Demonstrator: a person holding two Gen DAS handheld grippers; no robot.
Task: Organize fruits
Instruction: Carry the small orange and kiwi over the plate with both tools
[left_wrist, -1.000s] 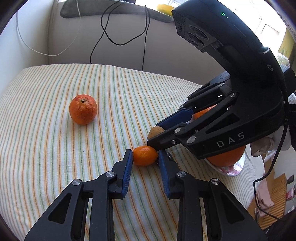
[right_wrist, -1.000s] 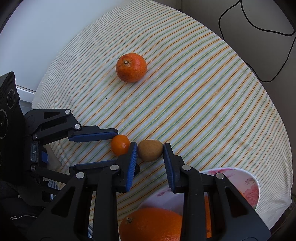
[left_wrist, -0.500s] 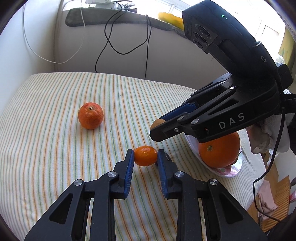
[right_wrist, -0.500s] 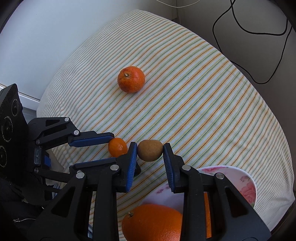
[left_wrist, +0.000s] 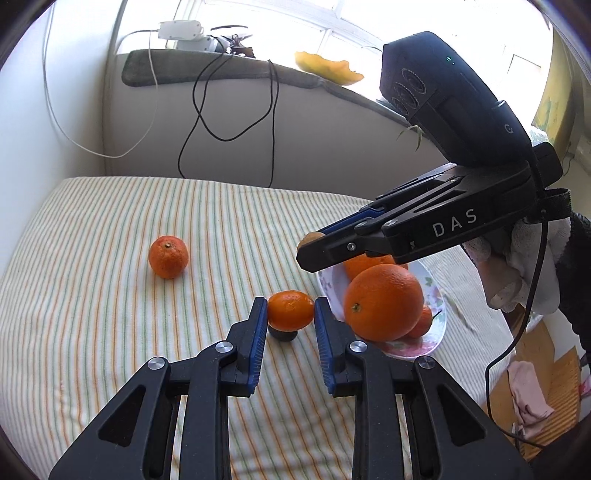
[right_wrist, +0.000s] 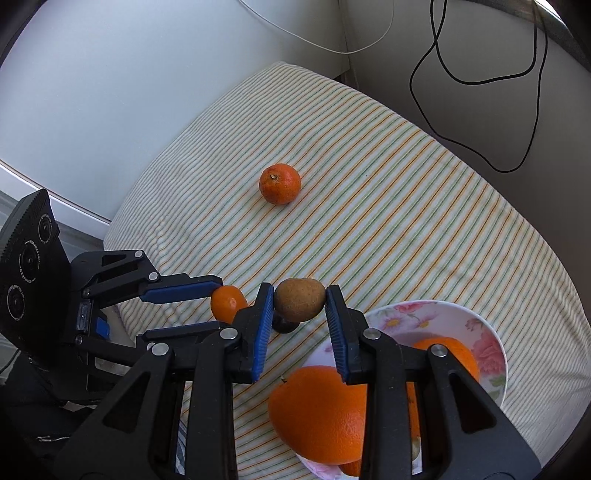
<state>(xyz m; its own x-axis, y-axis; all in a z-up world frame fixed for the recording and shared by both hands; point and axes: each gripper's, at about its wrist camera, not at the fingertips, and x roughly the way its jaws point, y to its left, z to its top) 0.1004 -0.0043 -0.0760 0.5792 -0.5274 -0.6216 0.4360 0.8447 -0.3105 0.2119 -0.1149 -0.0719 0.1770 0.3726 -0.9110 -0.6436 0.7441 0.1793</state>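
Note:
My left gripper (left_wrist: 289, 312) is shut on a small mandarin (left_wrist: 290, 310) and holds it above the striped cloth; its shadow lies below. The mandarin also shows in the right wrist view (right_wrist: 228, 302). My right gripper (right_wrist: 299, 300) is shut on a brown kiwi (right_wrist: 300, 304), also lifted off the cloth, next to the floral bowl (right_wrist: 491, 354). The kiwi's tip peeks out in the left wrist view (left_wrist: 309, 238). The bowl (left_wrist: 434, 330) holds a large orange (left_wrist: 384, 301) and more oranges. A loose tangerine (left_wrist: 168, 256) lies on the cloth at the left.
The striped cloth (left_wrist: 110, 314) covers a rounded table against a wall. Black and white cables (left_wrist: 207, 110) hang down the wall behind. A window sill with a yellow peel (left_wrist: 328, 70) runs at the back. The table edge drops off at the right.
Both grippers have risen from the cloth, the left with the mandarin and the right with the kiwi. The cloth and loose tangerine look farther away.

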